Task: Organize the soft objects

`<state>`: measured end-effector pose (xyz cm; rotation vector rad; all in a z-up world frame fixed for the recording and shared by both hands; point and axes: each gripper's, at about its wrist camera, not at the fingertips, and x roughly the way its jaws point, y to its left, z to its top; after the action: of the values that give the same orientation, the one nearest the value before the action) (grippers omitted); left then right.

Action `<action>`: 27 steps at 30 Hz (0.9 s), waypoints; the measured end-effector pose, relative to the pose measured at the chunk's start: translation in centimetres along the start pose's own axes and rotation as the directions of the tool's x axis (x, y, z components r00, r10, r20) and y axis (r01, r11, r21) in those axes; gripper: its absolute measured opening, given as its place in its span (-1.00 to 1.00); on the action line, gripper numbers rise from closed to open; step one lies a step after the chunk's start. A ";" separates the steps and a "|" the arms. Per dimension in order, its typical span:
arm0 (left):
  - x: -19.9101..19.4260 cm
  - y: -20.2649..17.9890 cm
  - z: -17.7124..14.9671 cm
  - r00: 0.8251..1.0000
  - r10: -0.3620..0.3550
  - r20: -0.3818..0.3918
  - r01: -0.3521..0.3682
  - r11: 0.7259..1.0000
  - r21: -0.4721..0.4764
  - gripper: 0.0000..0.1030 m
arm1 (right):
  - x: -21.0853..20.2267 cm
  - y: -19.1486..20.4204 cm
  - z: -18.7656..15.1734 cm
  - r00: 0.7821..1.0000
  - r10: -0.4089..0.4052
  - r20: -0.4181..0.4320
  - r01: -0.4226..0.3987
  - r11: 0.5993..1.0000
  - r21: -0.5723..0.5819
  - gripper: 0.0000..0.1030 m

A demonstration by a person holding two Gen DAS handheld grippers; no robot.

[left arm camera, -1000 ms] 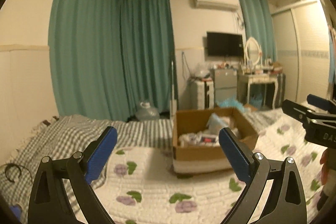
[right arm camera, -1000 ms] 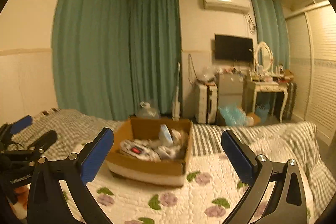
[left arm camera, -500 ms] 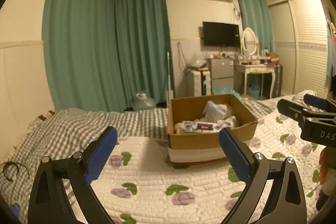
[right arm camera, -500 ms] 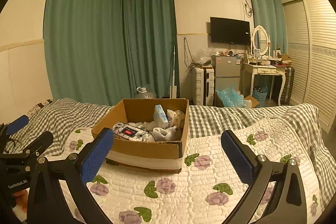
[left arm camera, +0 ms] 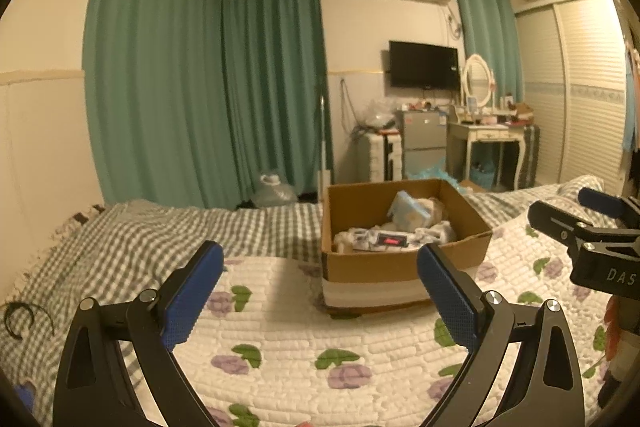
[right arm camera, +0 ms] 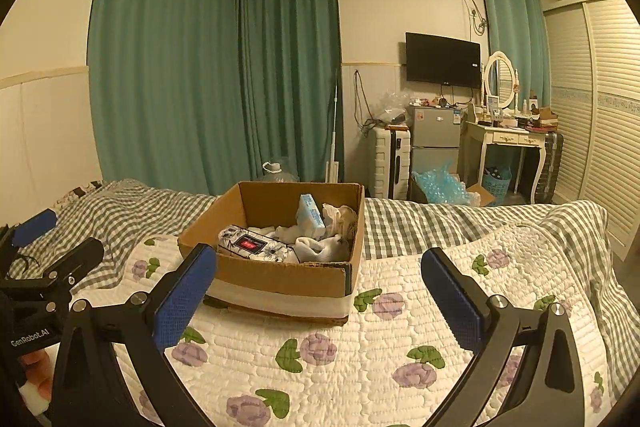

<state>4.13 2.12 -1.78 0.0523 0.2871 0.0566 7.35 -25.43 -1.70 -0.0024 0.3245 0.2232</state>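
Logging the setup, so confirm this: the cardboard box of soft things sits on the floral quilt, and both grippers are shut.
One thing is wrong: both grippers are open, not shut. The left gripper and the right gripper each hold their blue pads wide apart with nothing between, as each wrist view shows. The cardboard box does sit on the floral quilt.

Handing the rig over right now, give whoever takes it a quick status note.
Left gripper: jaws open, holding nothing, above the floral quilt.
Right gripper: jaws open, holding nothing.
Cardboard box sits on the quilt ahead of both, apart from the fingers. Inside: a floral tissue pack, a blue pack propped up, white cloth items.
Done: nothing visibly taken out.
Left: reach in and sort the soft items.
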 end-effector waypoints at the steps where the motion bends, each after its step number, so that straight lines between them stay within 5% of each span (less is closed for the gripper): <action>1: 0.0 0.1 0.0 1.000 -0.002 0.000 0.002 1.000 -0.003 0.92 | 0.0 0.0 0.0 1.000 -0.001 0.000 0.001 1.000 -0.001 0.99; 27: 0.0 0.2 -0.1 1.000 0.000 0.001 0.000 1.000 -0.012 0.92 | 0.2 0.0 -0.3 1.000 0.001 -0.022 -0.001 1.000 0.001 0.99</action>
<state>4.12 2.34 -1.89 0.0405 0.2862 0.0584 7.42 -25.37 -2.09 -0.0035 0.3462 0.2238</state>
